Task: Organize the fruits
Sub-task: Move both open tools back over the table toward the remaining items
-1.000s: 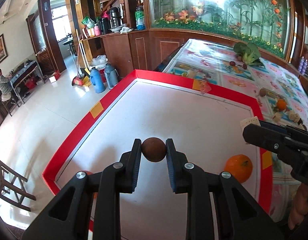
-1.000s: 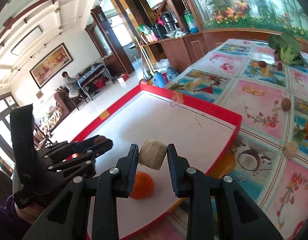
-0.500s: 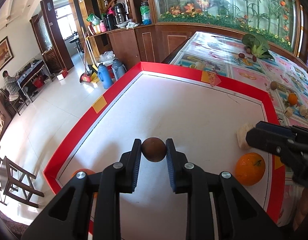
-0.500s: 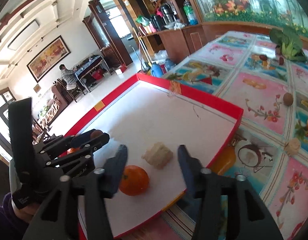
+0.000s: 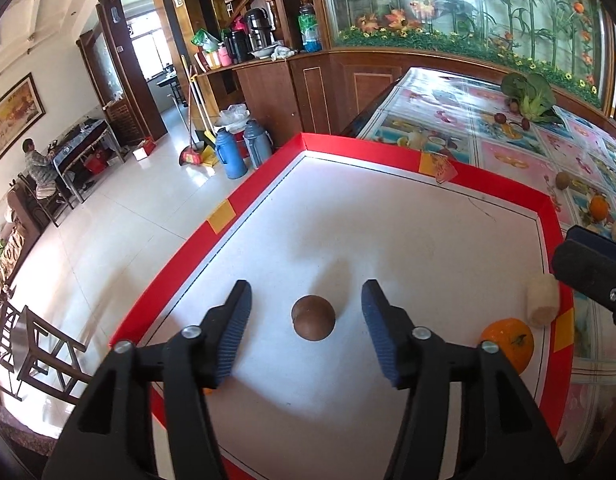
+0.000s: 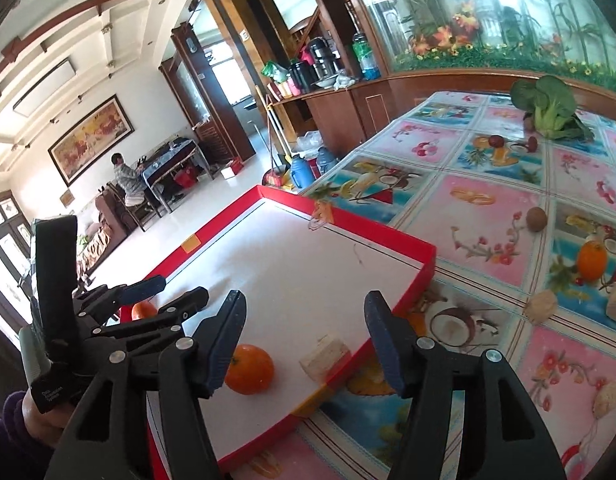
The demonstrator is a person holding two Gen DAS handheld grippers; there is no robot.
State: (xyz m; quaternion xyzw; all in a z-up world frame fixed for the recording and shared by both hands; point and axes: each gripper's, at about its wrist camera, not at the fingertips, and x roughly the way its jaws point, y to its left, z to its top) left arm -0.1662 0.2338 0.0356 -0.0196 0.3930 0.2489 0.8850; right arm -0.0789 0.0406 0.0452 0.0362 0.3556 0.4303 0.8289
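A red-rimmed white tray (image 5: 387,160) (image 6: 407,242) lies on the table. My left gripper (image 5: 306,330) is open, with a round brown fruit (image 5: 313,317) resting on the tray between its fingers. An orange (image 5: 507,343) (image 6: 248,369) and a pale cut chunk (image 5: 541,300) (image 6: 325,356) lie near the tray's right edge. My right gripper (image 6: 306,336) is open and empty, just above and behind the chunk. A second orange (image 6: 144,310) sits at the tray's near left corner, partly hidden by the left gripper (image 6: 120,320).
On the fruit-print tablecloth (image 6: 487,200) lie a brown fruit (image 6: 535,219), an orange (image 6: 591,260), several pale chunks (image 6: 541,306), small dark red fruits (image 6: 495,141) and a leafy green vegetable (image 6: 551,108). Floor drops away left of the tray.
My left gripper opened and set the brown fruit down on the tray. My right gripper opened, released the pale chunk by the orange, and drew back.
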